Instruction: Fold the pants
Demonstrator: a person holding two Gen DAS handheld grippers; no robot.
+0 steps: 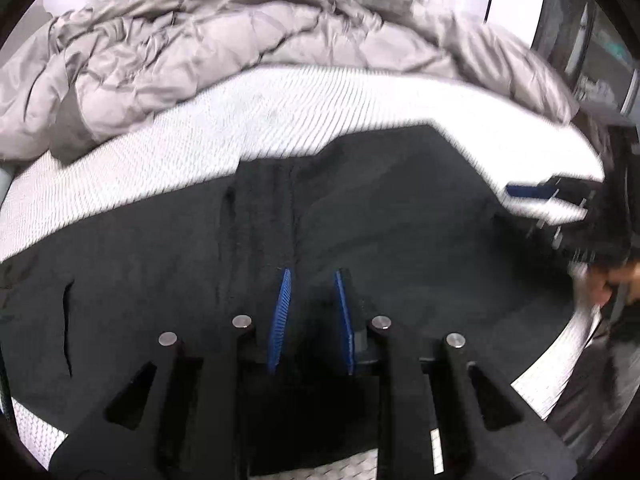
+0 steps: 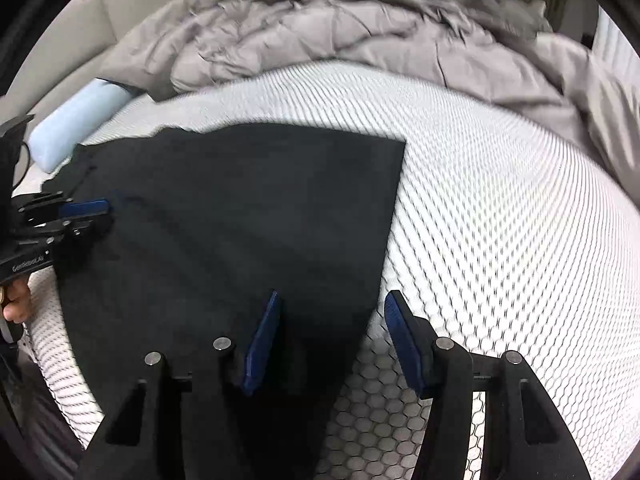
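Note:
Black pants (image 1: 400, 208) lie flat on the white textured mattress (image 1: 200, 140); their straight right edge (image 2: 394, 216) shows in the right wrist view. My left gripper (image 1: 314, 316) hovers low over the cloth by a vertical seam, its blue pads a narrow gap apart, with dark fabric under the gap and no pinch visible. It also appears at the pants' left side as the left gripper (image 2: 86, 218). My right gripper (image 2: 332, 340) stands open astride the pants' right edge, one pad over cloth and one over mattress. It shows blurred at the far right as the right gripper (image 1: 532, 200).
A crumpled grey duvet (image 1: 240, 40) is heaped along the far side of the bed. A pale blue bolster (image 2: 72, 128) lies at the left. A hand (image 2: 18, 304) holds the left tool's grip. The mattress's bare part (image 2: 500, 220) stretches to the right.

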